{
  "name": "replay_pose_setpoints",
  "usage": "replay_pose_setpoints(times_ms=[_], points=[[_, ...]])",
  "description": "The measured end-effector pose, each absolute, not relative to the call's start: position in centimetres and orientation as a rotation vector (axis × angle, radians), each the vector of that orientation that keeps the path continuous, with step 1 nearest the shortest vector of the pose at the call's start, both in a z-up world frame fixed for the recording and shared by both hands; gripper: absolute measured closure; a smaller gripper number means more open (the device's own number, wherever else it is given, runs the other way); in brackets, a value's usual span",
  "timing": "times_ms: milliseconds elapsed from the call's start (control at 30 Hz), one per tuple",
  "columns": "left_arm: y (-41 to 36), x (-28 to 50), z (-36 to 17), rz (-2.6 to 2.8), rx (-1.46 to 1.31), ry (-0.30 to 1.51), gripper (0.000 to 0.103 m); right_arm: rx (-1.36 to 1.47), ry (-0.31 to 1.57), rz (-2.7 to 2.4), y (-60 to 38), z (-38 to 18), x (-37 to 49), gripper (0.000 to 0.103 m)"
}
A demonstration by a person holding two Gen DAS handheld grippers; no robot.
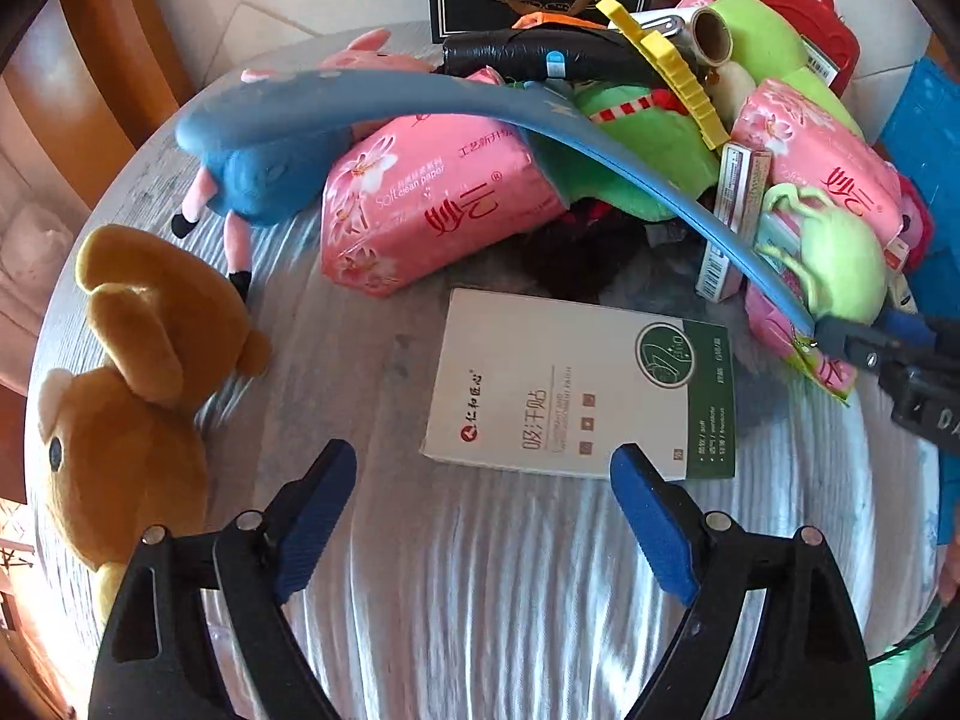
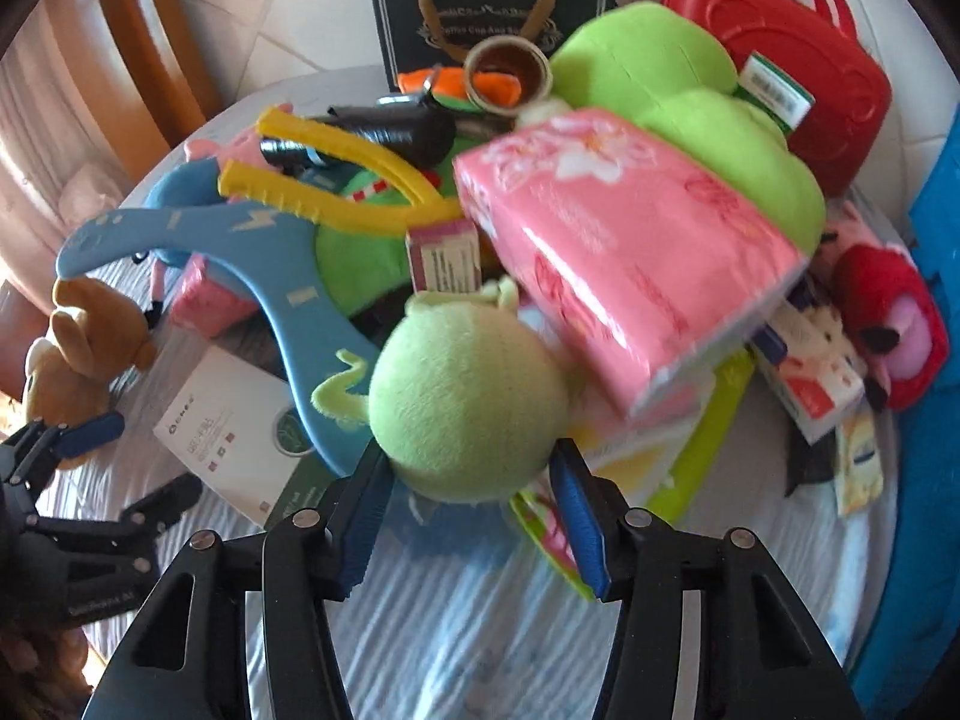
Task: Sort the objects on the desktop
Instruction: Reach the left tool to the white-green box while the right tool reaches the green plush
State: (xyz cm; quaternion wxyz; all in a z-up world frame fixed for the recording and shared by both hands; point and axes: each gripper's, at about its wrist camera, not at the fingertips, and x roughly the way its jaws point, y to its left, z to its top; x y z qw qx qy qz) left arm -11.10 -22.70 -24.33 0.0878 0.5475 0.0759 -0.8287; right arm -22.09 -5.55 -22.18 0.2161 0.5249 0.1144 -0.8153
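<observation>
We see a round, fuzzy, pale green plush toy (image 2: 465, 402) with thin curly limbs at the near edge of the pile on the tabletop (image 2: 456, 630), beside a blue hanger (image 2: 288, 276) and below a pink tissue pack (image 2: 624, 252). Our right gripper (image 2: 468, 522) has its jaws on either side of the toy's lower part, pinching it. Our left gripper (image 1: 480, 516) hangs with jaws spread wide and empty above a white and green box (image 1: 576, 384), near a brown teddy bear (image 1: 132, 372).

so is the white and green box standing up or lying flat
Lying flat: the white and green box rests on its broad back on the table, printed face up, ahead of the open left claw.
</observation>
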Motion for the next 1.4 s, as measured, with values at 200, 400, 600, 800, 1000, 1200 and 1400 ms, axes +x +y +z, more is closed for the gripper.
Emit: replay_pose_setpoints(times_ms=[200,400,600,800,1000,1200,1400], points=[[-21.9,-11.7,-23.0,-2.489,1.589,0.356,0.015,1.563,0.288,-2.274,-1.7,-23.8,-20.3,0.051],[-16.3,-14.6,-26.1,-2.507,1.695,0.256,0.015,1.561,0.301,-2.330,-0.1,-23.5,-19.0,0.042],[-16.8,-12.5,-26.8,-2.395,1.638,0.034,0.015,1.557,0.323,-2.317,0.3,-23.4,-18.5,0.023],[-26.2,-6.5,-28.0,-2.101,1.644,0.142,0.015,1.530,0.327,-2.227,-2.7,-24.2,-17.5,0.019],[-27.8,-4.3,-25.4,-2.139,1.577,0.273,0.015,1.487,0.327,-2.131,-5.5,-24.3,-15.4,0.015],[-27.6,-8.0,-22.7,-2.218,1.500,0.423,0.015,1.487,0.336,-2.103,-6.7,-24.2,-14.0,0.010],[-27.3,-11.9,-28.1,-2.200,1.600,0.422,0.010,1.466,0.312,-2.102,-6.8,-23.0,-12.9,0.010]])
